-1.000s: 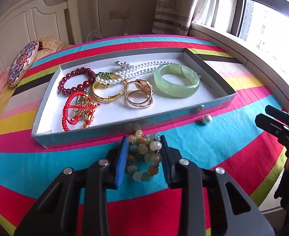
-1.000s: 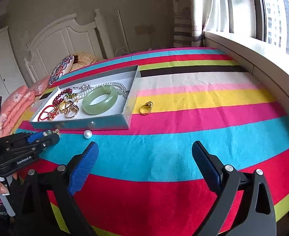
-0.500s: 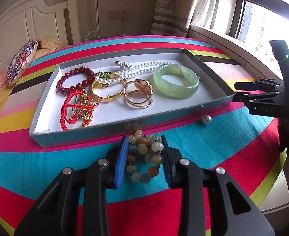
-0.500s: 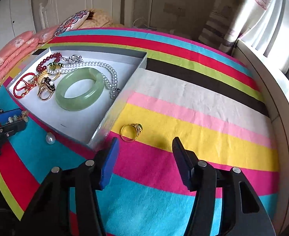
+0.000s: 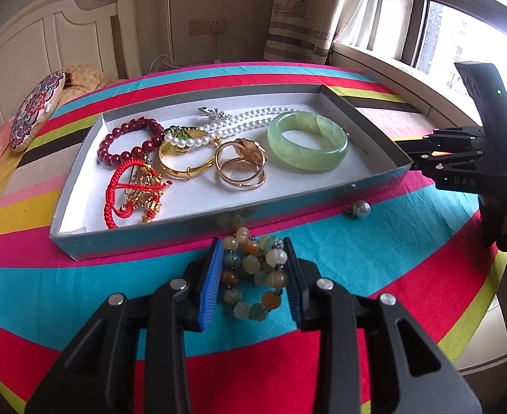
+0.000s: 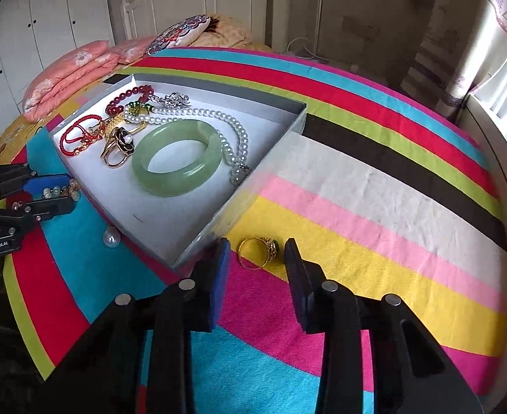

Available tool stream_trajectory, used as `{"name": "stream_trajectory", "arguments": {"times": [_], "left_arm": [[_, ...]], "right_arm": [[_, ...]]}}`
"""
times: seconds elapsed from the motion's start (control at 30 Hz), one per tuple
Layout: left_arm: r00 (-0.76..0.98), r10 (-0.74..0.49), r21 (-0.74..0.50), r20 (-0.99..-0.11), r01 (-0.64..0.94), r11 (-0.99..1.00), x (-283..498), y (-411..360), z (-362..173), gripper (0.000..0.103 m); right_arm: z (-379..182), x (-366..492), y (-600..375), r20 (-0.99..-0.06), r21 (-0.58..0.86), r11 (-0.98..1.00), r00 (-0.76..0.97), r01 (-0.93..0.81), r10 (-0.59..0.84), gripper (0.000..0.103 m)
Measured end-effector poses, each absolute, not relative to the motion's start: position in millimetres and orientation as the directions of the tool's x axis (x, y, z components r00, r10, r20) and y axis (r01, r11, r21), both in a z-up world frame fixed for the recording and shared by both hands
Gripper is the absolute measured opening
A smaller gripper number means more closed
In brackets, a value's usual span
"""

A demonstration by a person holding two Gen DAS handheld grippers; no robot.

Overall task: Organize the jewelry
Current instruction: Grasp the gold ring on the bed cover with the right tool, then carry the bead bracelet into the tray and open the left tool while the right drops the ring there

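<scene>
Left gripper [image 5: 253, 269] pinches a multicolour bead bracelet [image 5: 253, 276] between its blue pads, pads pressed on both sides of the bunched beads, bracelet sitting low over the turquoise stripe of the striped cloth [image 5: 80, 296] just in front of the near wall of the tray [image 5: 184, 227]. Right gripper [image 6: 256, 258] points down at a gold ring [image 6: 258, 252] with a dark stone, ring lying on the yellow and pink stripes just beside the tray's corner; ring sits between the two pads, jaws closing, small gaps visible each side so pads are not yet pressing it. Tray is shallow, grey-blue outside, white inside; it holds a green jade bangle [image 5: 306, 141], white pearl necklace [image 5: 239, 124], dark red bead bracelet [image 5: 129, 141], red cord bracelet [image 5: 132, 189] with gold charms, gold bangle [image 5: 184, 164], and gold rings [image 5: 241, 165] touching each other near the middle. Loose pearl pendant [image 5: 360, 208] lies on the turquoise stripe outside the tray, near its front wall, between the two grippers. White headboard [image 5: 46, 41] and patterned round cushion [image 5: 34, 110] behind, window [image 5: 460, 34] with curtain on the right
</scene>
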State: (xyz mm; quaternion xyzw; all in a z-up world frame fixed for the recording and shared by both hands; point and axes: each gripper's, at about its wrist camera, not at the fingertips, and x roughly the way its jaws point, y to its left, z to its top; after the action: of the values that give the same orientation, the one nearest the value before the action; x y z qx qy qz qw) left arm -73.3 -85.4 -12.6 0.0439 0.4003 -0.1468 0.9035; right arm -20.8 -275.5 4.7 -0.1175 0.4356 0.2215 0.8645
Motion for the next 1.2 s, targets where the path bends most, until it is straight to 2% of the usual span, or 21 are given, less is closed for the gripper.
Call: {"name": "stream_trajectory", "arguments": {"times": [0.13,0.4,0.47,0.53,0.73,0.8,1.2], "left_arm": [[0.634,-0.24,-0.05,-0.735,0.301,0.952,-73.4,-82.9,-12.6,0.033],[0.62,-0.308,-0.139,-0.722,0.307,0.942,-72.7,-69.6,-11.0,0.032],[0.628,-0.32,-0.149,-0.709,0.31,0.939,-75.3,-68.0,-9.3,0.029],[0.644,-0.325,-0.144,-0.693,0.318,0.937,-80.2,-67.5,-6.5,0.02],[0.665,-0.343,-0.141,-0.664,0.339,0.93,-102.6,-59.1,-3.8,0.015],[0.666,-0.345,-0.145,-0.662,0.338,0.93,-109.6,-52.2,-3.3,0.009],[0.692,-0.365,-0.193,-0.623,0.316,0.929,-127.5,-18.0,15.0,0.009]], "right_arm": [[5.9,-18.3,-279.7,-0.808,0.025,0.871,0.503,-0.491,0.307,0.026],[7.1,-58.4,-291.4,-0.783,-0.01,0.924,0.578,-0.382,0.23,0.026],[10.8,-72.2,-295.9,-0.764,-0.003,0.93,0.602,-0.366,0.235,0.026],[14.6,-84.6,-300.1,-0.749,-0.002,0.938,0.622,-0.347,0.229,0.026],[28.1,-124.4,-301.4,-0.694,0.001,0.951,0.684,-0.309,0.223,0.026],[30.6,-137.0,-299.4,-0.674,0.027,0.951,0.697,-0.308,0.245,0.026],[27.1,-163.7,-270.0,-0.639,0.124,0.935,0.694,-0.333,0.332,0.026]]}}
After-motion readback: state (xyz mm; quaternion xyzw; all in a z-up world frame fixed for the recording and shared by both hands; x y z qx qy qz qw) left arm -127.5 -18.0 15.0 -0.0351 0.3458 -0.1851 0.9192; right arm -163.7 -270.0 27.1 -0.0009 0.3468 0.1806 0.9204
